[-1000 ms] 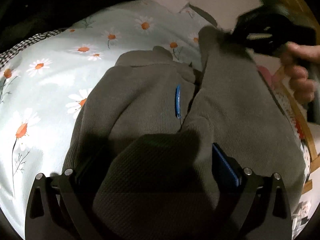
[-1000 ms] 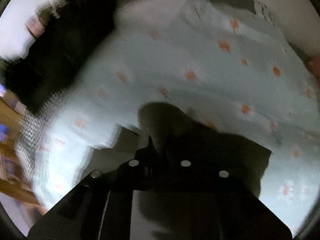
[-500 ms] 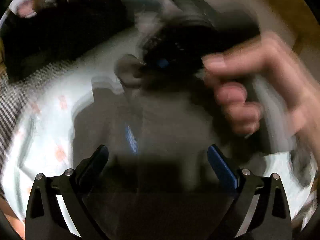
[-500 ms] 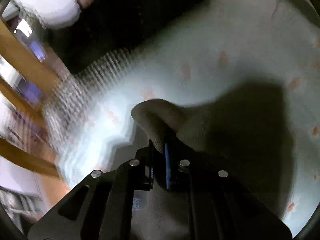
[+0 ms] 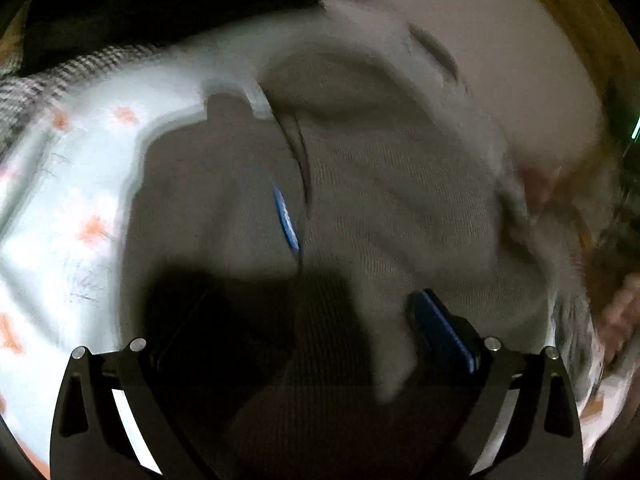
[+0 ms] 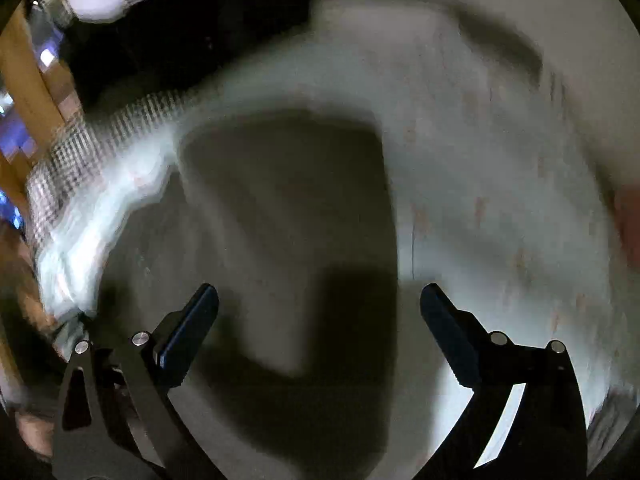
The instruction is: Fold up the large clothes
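Note:
A grey knit garment (image 5: 380, 208) with a small blue tag (image 5: 286, 220) lies on a pale daisy-print sheet (image 5: 80, 200). One part is folded across its body. My left gripper (image 5: 304, 340) sits low over the near part with its jaws wide; cloth lies between them and reaches the right blue pad (image 5: 440, 336), while the left pad is lost in shadow. In the right wrist view my right gripper (image 6: 320, 320) is above the garment (image 6: 280, 200). Its jaws are opening, now wide apart, with nothing gripped between them. Both views are blurred.
A black-and-white checked cloth (image 5: 60, 76) and a dark heap (image 5: 160, 0) lie at the far edge of the sheet (image 6: 500, 200). A wooden frame (image 5: 560, 20) runs along the right side. A person's hand (image 5: 620, 312) shows blurred at the right edge.
My right gripper carried a fold of the grey garment across, then let go as its jaws sprang apart. The hand that crossed the left wrist view has drawn back to the right edge.

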